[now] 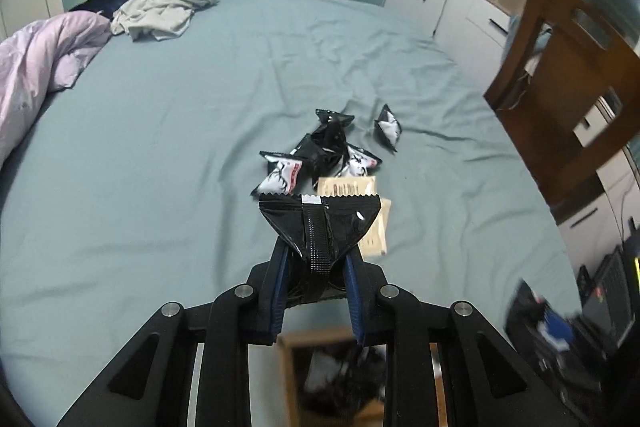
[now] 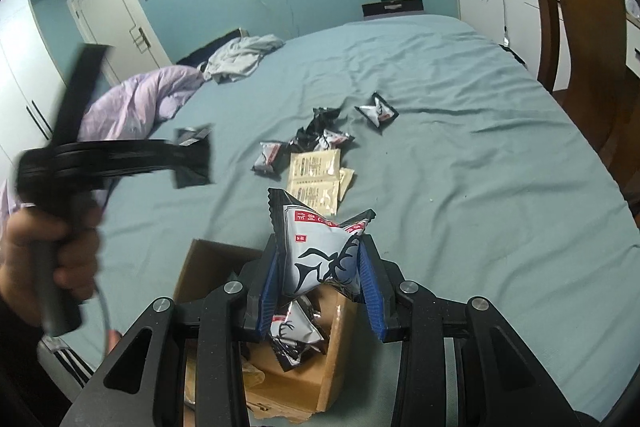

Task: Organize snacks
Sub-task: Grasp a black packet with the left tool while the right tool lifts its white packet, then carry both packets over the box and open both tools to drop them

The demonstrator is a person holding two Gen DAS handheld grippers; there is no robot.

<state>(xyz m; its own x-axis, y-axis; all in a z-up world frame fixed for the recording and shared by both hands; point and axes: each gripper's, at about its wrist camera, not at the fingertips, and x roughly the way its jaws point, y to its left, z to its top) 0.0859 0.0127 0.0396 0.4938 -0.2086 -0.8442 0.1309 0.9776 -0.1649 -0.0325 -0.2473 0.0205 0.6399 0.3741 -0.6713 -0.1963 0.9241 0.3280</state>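
Left tool (image 1: pixel 318 259) clenched on a black packet (image 1: pixel 320 227), held up above the bed (image 1: pixel 160 147), its serrated top edge level, blue pads pressing its lower sides. Seen blurred in the right wrist view, off to the left, gripped by a hand (image 2: pixel 52 251). Right tool (image 2: pixel 320 267) clenched on a grey packet (image 2: pixel 320 251) with a deer print and red label, held tilted just above the open box (image 2: pixel 332 359). Box resting on the bed's near edge, with more deer-print packets (image 2: pixel 294 331) lying inside. Farther out on the bed, a loose cluster of packets (image 1: pixel 324 151), black and white ones touching or overlapping. One packet (image 1: pixel 388 127) lying apart to the right of the cluster. Two beige sachets (image 2: pixel 316 179) flat on the sheet between cluster and box, partly overlapping. Lilac duvet (image 1: pixel 36 75) bunched at the left side, grey cloth (image 1: pixel 164 11) crumpled near the far end. Wooden chair (image 1: pixel 568 75) standing beside the bed on the right.
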